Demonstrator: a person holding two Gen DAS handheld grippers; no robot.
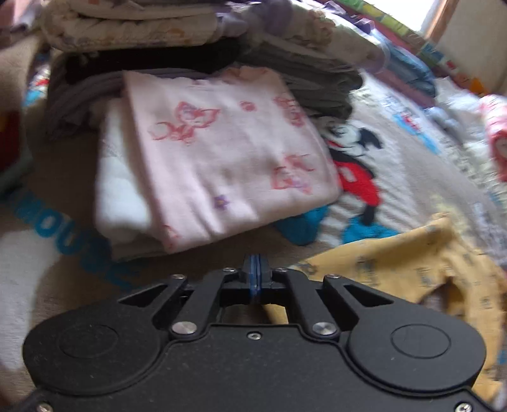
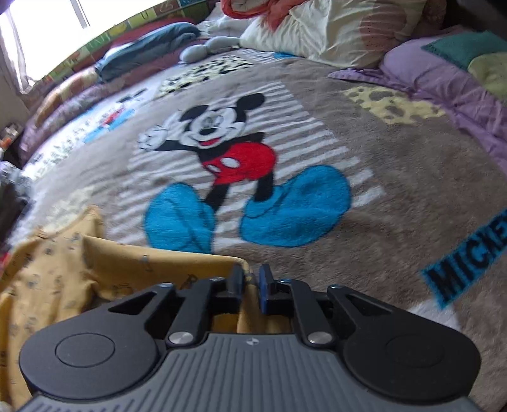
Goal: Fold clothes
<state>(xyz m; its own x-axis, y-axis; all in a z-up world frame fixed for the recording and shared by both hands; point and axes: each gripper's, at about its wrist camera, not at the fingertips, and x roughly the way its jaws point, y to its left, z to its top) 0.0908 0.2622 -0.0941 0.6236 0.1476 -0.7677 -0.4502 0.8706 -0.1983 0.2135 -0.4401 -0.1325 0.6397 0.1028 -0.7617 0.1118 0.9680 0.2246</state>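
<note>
A yellow printed garment [image 2: 63,272] lies crumpled on the cartoon-mouse blanket [image 2: 396,158], at the lower left in the right wrist view. Its near edge reaches my right gripper [image 2: 251,279]. The jaws stand a little apart with a strip of the yellow cloth showing in the gap, and the pads do not press on it. In the left wrist view the same yellow garment [image 1: 412,272] lies to the right. My left gripper [image 1: 256,272] is shut, blue pads together, with nothing seen between them. Just beyond it lies a folded pink printed garment [image 1: 221,152].
The pink garment rests on a folded white one [image 1: 117,177], in front of a stack of grey and floral folded clothes [image 1: 126,35]. Pillows [image 2: 332,28] and a purple quilt [image 2: 443,82] line the bed's far side. A window [image 2: 47,28] is at the back left.
</note>
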